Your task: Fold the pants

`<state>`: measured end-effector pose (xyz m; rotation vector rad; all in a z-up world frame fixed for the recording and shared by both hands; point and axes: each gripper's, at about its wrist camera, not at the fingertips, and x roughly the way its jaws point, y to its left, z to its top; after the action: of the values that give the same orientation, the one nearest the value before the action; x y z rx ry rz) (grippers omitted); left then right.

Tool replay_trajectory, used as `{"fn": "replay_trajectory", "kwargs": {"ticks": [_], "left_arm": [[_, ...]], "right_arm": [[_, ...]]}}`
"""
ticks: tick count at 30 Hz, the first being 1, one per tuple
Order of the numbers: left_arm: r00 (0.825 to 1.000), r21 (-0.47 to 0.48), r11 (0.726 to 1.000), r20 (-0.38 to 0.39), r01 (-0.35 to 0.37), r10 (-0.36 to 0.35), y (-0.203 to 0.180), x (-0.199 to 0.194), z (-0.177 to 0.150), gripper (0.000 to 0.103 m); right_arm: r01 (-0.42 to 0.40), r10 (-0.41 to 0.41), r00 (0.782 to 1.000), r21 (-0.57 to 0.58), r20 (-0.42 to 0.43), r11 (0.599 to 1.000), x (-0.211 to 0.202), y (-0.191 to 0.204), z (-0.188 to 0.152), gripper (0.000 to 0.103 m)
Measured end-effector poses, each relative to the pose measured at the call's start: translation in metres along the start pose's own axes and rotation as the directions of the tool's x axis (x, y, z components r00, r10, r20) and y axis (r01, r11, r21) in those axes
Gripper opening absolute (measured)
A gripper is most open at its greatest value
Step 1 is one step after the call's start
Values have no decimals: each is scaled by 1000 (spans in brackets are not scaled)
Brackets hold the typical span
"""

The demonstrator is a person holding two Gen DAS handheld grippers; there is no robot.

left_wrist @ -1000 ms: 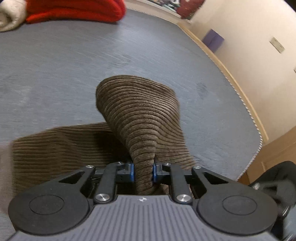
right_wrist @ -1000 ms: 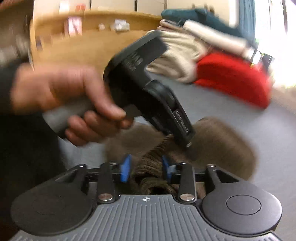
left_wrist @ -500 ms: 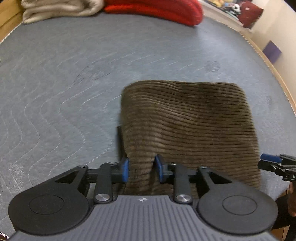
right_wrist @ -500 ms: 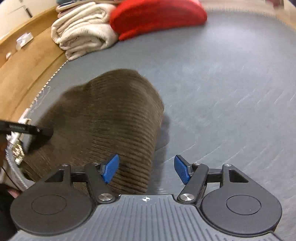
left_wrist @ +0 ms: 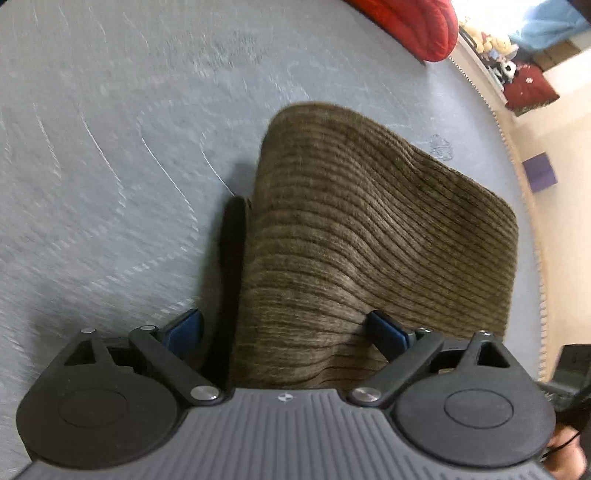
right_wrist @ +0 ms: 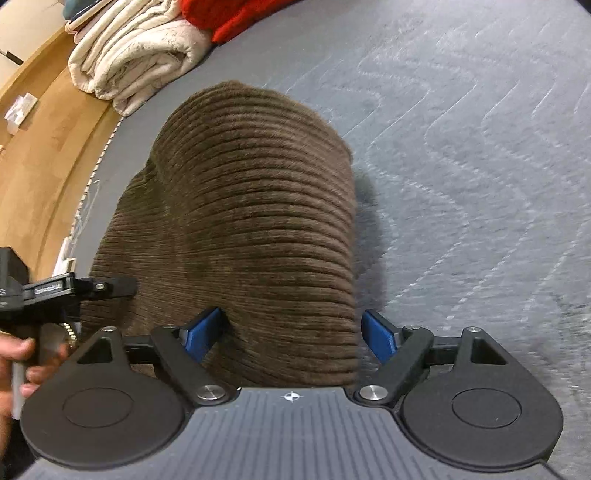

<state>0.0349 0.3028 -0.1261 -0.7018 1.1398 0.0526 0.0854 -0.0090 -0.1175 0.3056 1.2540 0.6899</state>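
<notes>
The folded brown corduroy pants [left_wrist: 362, 251] lay on the grey quilted mattress [left_wrist: 110, 147], filling the centre of the left wrist view from about six o'clock up towards one o'clock. The left gripper [left_wrist: 284, 332] hung over their near edge with its jaws spreading apart; the cloth sat between the blue pads [left_wrist: 388, 332] but neither pad pressed on it. A dark strip of fabric [left_wrist: 231, 266] showed along the pants' left side, at about nine o'clock from their middle.

In the right wrist view the same pants [right_wrist: 251, 221] rose as a rounded hump from six o'clock to twelve. The right gripper [right_wrist: 291, 332] was likewise opening, its pads clear of the cloth that lay between them. At nine o'clock the left gripper [right_wrist: 66, 291] and the hand [right_wrist: 22, 365] that bore it crowded the pants' left edge.

At eleven o'clock in that view a folded cream blanket [right_wrist: 136, 55] sat at the mattress edge, touching a red blanket [right_wrist: 229, 18] at twelve. A wooden bed frame [right_wrist: 48, 140] curved along ten o'clock, close to the pants' left side.

In the left view the mattress edge ran down the three o'clock side, near the pants' right corner, with a purple box [left_wrist: 539, 171] beyond it. From seven to eleven o'clock there, and from one to four o'clock in the right view, the mattress lay bare.
</notes>
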Motion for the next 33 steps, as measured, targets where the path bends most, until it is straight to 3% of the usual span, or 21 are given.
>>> {"fn": "replay_trajectory", "kwargs": {"ticks": [3, 5, 7, 10, 14, 19, 27, 29, 30, 31, 33], "left_arm": [[1000, 26, 1000, -16, 9, -8, -6, 13, 1, 98], [1000, 44, 999, -18, -5, 6, -8, 19, 2, 96], [1000, 54, 998, -13, -25, 26, -15, 18, 2, 92], [999, 77, 996, 2, -52, 52, -29, 17, 3, 81], [999, 137, 990, 38, -24, 19, -58, 10, 3, 57], [997, 200, 979, 48, 44, -54, -114, 22, 2, 50], [978, 348, 930, 123, 119, -171, -214, 40, -6, 49], [983, 365, 928, 133, 74, -130, -226, 47, -9, 56], [986, 380, 925, 157, -2, -63, -232, 51, -11, 58], [981, 393, 916, 193, -76, -1, -235, 53, -13, 59], [956, 392, 895, 271, -215, 111, -242, 55, -13, 59]], "right_arm": [[-3, 3, 1000, -33, -6, 999, 6, 7, 1, 81], [6, -5, 1000, -75, 15, 997, 5, 12, 1, 67], [-5, 9, 999, -105, 32, 994, 1, 17, 2, 47], [-24, 34, 997, -142, 70, 990, -12, 23, 2, 38], [-23, 40, 990, -125, 138, 992, -35, 16, 5, 37], [16, 15, 971, -123, 240, 992, -82, -9, 20, 37], [132, -64, 900, -129, 432, 983, -155, -69, 40, 37], [184, -121, 883, -99, 453, 978, -159, -85, 40, 38], [223, -165, 875, -77, 454, 972, -158, -92, 39, 42], [267, -218, 866, -47, 450, 963, -154, -98, 39, 45], [372, -345, 836, 22, 427, 928, -146, -111, 37, 46]]}}
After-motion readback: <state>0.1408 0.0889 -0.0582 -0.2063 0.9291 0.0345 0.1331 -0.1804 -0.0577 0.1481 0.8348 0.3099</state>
